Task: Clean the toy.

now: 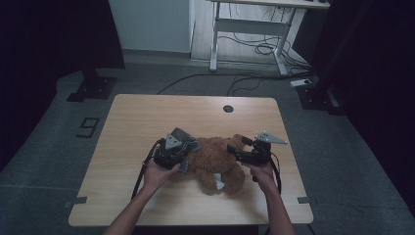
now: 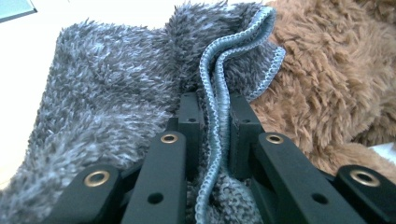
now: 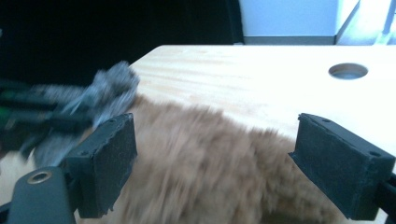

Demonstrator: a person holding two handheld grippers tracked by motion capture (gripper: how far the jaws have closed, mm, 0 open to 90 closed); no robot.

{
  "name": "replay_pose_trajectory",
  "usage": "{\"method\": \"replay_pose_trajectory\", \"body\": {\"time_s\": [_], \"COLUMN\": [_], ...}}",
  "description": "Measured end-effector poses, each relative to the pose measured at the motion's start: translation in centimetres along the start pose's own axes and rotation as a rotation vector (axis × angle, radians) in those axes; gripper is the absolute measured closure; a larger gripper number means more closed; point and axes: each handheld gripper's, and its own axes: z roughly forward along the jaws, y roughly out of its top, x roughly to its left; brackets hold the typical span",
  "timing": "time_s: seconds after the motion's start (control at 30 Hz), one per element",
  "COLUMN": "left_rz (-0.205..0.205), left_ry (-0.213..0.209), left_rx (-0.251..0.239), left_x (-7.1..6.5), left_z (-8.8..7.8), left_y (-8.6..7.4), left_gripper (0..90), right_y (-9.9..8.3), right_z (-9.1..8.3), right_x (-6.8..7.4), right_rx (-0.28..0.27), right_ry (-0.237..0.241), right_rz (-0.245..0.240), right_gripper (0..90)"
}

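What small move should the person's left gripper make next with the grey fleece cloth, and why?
Probably draw the grey fleece cloth a little further across the brown teddy bear. The left gripper is shut on the cloth's stitched hem right beside the bear's fur, while the right gripper stands open above the bear, holding nothing, so the left alone controls the cloth.

grey fuzzy cloth (image 2: 116, 98) | draped against brown teddy bear (image 1: 215, 161) | mid-table
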Motion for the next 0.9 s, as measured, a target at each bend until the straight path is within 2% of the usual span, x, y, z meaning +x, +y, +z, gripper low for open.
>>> {"method": "replay_pose_trajectory", "body": {"time_s": [0.1,0.17,0.27,0.37,0.47,0.53,0.6,0.73,0.8,0.9], "left_rz": [-0.004,-0.008,-0.014,-0.018,-0.029,-0.026,-0.02,-0.03,-0.036,-0.009], "left_ry": [-0.006,-0.009,-0.016,-0.031,-0.056,-0.062,-0.067,-0.078,-0.075,-0.059], "left_rx": [0.0,-0.005,-0.01,-0.009,-0.008,-0.005,-0.004,0.005,-0.005,-0.024], "left_x": [0.0,0.0,0.0,-0.2,-0.5,-0.8,-1.1,-1.3,-1.5,-2.3], "left_z": [-0.2,-0.3,-0.5,-0.8,-1.2,-1.4,-1.5,-1.9,-2.4,-2.4], "left_y": [-0.2,-0.3,-0.6,-1.1,-1.4,-1.6,-1.8,-1.6,-0.9,0.7], "left_gripper": [78.3,78.3,78.3,78.1,77.9,77.8,77.7,77.2,77.0,76.8], "right_y": [1.2,1.3,0.2,-1.1,-2.5,-3.4,-4.1,-4.9,-5.3,-5.9], "right_z": [0.9,1.7,3.2,3.8,3.9,3.9,3.7,3.1,2.8,2.5], "right_x": [-0.1,0.1,0.6,0.7,0.5,0.3,0.3,0.5,0.7,0.9], "right_rx": [0.027,0.074,0.178,0.225,0.268,0.296,0.3,0.257,0.23,0.198], "right_ry": [-0.01,-0.01,0.002,0.026,0.057,0.084,0.124,0.144,0.138,0.133], "right_rz": [0.012,0.004,-0.022,-0.018,0.011,0.024,0.024,0.012,0.0,-0.014], "right_gripper": [13.4,13.3,10.9,8.7,8.1,11.3,16.3,30.3,36.5,40.8]}}
